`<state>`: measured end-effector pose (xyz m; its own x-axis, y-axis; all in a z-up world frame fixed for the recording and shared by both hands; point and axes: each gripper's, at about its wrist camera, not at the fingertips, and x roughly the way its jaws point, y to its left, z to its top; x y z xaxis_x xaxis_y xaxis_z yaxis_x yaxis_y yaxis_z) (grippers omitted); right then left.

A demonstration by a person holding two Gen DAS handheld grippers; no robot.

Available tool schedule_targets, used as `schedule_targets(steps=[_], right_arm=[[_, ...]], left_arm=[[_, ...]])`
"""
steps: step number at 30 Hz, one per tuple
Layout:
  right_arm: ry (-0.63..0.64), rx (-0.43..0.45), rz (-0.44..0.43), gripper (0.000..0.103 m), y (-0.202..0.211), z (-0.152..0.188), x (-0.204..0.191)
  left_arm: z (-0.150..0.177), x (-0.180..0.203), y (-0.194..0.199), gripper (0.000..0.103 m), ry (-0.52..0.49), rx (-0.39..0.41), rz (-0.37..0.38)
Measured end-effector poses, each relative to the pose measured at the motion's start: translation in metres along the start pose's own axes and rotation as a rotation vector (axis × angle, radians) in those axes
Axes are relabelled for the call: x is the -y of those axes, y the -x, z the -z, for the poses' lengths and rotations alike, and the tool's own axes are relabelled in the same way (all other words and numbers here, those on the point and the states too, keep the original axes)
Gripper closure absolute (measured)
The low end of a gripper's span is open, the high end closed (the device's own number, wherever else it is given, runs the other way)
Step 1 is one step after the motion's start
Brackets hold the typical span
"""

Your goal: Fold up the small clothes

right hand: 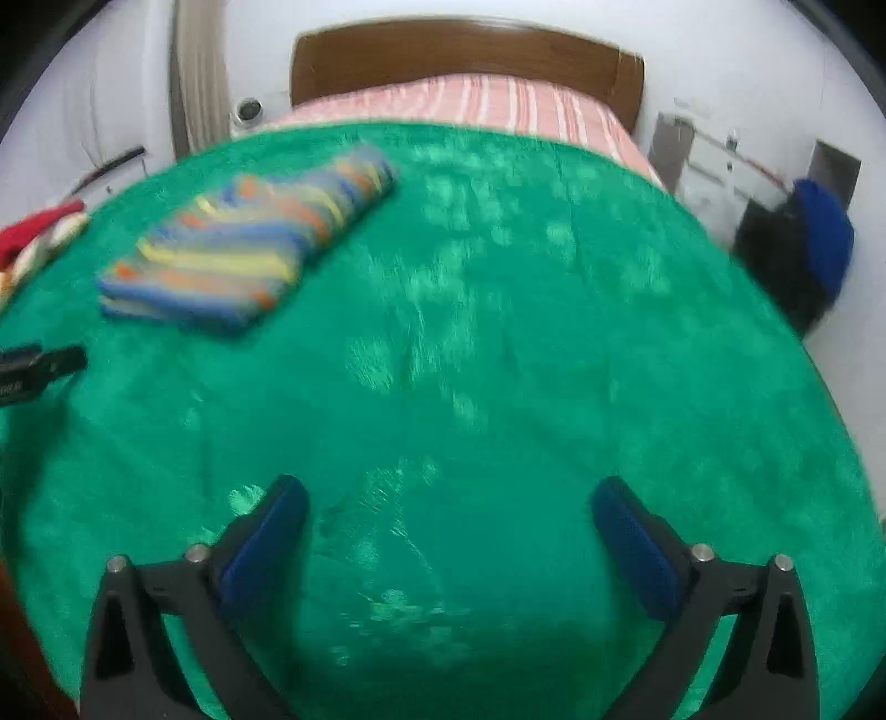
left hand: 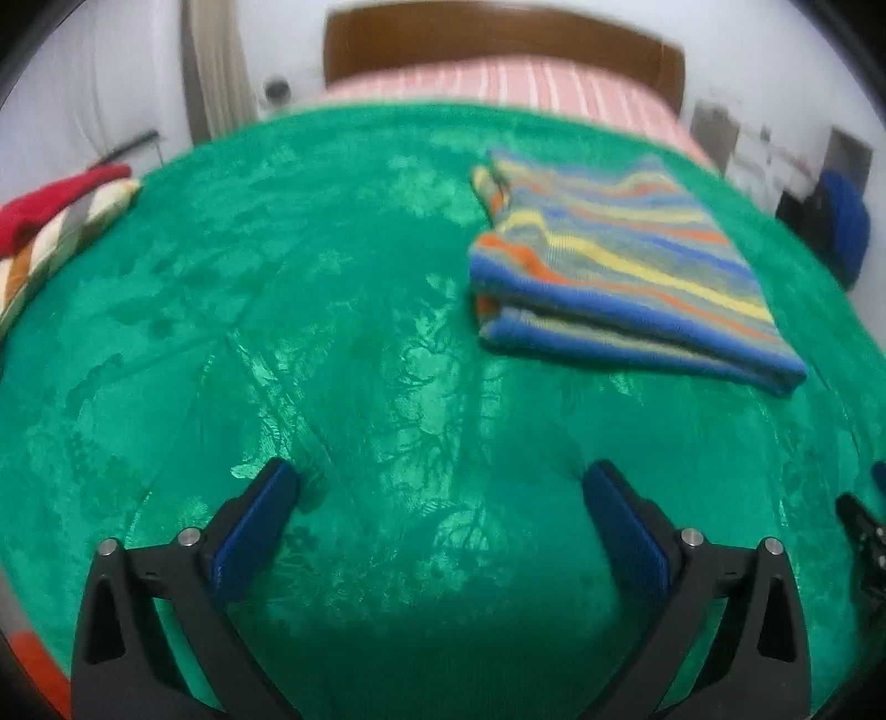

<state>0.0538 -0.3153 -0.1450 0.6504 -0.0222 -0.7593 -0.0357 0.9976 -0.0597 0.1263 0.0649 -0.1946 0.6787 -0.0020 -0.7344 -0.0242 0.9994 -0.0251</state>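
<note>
A bedroom in a home. A bed with a brown wooden headboard (left hand: 498,41) and a pink striped sheet (left hand: 498,83) stands against white walls; a green plush blanket (left hand: 332,332) covers most of it. A pale curtain (left hand: 216,66) hangs at left, and household clutter, including a blue cloth item (right hand: 825,232), lies beside the bed.

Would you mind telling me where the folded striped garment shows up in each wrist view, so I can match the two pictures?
Left wrist: the striped garment lies right of centre, in the upper half, on the green blanket.
Right wrist: it lies upper left.
Shared landmark: the brown headboard at the top of both views.
</note>
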Motion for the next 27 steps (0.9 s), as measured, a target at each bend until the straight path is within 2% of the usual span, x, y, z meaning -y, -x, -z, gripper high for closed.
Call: schedule_targets(steps=[2, 9, 27], right_arm=[[-0.005, 0.039, -0.001, 0.000, 0.000, 0.003, 0.001], [-0.011, 0.032, -0.026, 0.000, -0.008, 0.000, 0.005], [0.006, 0.049, -0.010, 0.000, -0.009, 0.001, 0.002]], left_arm=[[0.001, 0.004, -0.001, 0.000, -0.016, 0.001, -0.020], [0.004, 0.003, -0.002, 0.000, -0.028, 0.013, -0.006], [0.009, 0.005, 0.002, 0.000, -0.029, 0.044, -0.015]])
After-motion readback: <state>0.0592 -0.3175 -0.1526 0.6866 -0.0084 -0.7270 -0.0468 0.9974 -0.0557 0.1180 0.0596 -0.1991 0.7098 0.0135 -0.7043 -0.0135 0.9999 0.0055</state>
